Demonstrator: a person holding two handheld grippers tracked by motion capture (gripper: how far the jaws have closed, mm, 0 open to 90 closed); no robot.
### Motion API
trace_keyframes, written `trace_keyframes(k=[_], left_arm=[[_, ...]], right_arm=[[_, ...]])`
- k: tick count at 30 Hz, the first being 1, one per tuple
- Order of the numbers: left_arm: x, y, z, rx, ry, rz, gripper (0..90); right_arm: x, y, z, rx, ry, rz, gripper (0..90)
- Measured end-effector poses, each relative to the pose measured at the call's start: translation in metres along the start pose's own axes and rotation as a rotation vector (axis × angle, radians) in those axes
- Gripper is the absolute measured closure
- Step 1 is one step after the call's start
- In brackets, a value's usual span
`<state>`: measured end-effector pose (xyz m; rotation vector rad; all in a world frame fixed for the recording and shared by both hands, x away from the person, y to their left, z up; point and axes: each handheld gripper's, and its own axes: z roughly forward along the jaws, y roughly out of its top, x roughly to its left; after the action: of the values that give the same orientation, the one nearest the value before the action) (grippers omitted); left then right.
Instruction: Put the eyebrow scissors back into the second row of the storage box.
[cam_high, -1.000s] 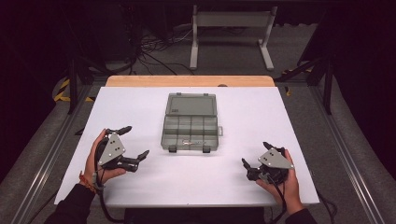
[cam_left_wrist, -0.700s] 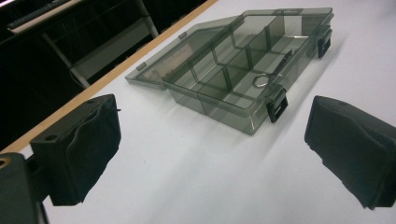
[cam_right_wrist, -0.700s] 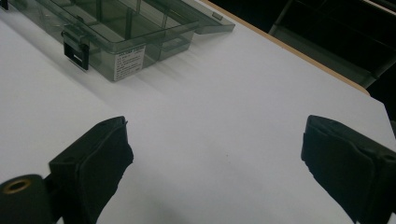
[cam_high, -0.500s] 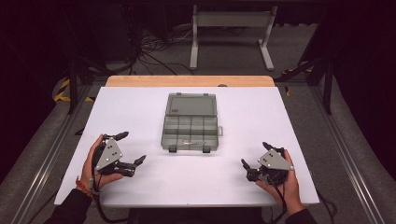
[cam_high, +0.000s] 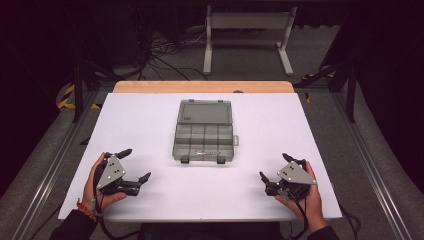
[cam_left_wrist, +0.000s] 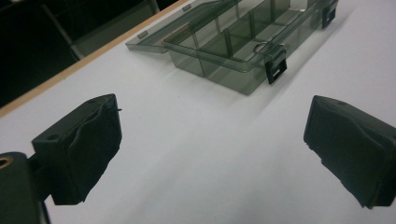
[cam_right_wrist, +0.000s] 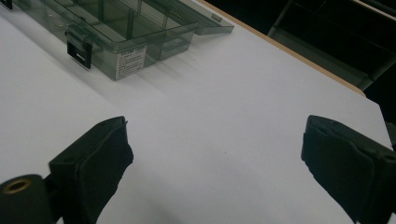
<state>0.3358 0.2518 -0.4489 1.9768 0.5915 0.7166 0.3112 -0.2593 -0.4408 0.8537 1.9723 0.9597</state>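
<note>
A smoky clear plastic compartment box (cam_high: 204, 131) lies open in the middle of the white table (cam_high: 150, 120), its lid folded back toward the far side. Its dividers and two black latches face me, one latch (cam_left_wrist: 275, 67) visible in the left gripper view and the box (cam_right_wrist: 126, 32) lying ahead in the right gripper view. My left gripper (cam_high: 134, 164) rests near the front left of the table, open and empty. My right gripper (cam_high: 276, 166) sits near the front right, open with nothing between its jaws. Both are well short of the box.
The table has a wooden far edge (cam_high: 200, 87). Beyond it stand a white metal frame (cam_high: 247, 35) and loose cables on a dark floor. Bare white surface surrounds the box on all sides.
My left gripper has drifted slightly toward the table's front edge. The right gripper and the box have stayed where they were.
</note>
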Motion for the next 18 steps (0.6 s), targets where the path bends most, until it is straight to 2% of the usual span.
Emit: trace_keyframes(k=[5, 8, 10, 15, 18], left_arm=[[0.001, -0.009, -0.004, -0.003, 0.003, -0.037, 5.2], [0.002, -0.016, -0.005, 0.011, 0.005, -0.062, 5.5], [0.002, -0.019, -0.006, 0.008, -0.007, -0.09, 5.6], [0.005, -0.018, -0.009, -0.016, 0.004, -0.1, 5.4], [0.007, -0.019, -0.01, -0.011, 0.009, -0.102, 5.4]], right_arm=[[0.0, -0.002, -0.002, 0.004, 0.0, 0.006, 8.2], [-0.001, -0.002, -0.003, 0.005, 0.001, 0.011, 8.3], [-0.001, -0.003, -0.004, 0.003, -0.003, 0.014, 8.3], [-0.003, -0.003, -0.004, 0.001, 0.002, 0.015, 8.2], [-0.004, -0.003, -0.004, -0.001, 0.005, 0.017, 8.2]])
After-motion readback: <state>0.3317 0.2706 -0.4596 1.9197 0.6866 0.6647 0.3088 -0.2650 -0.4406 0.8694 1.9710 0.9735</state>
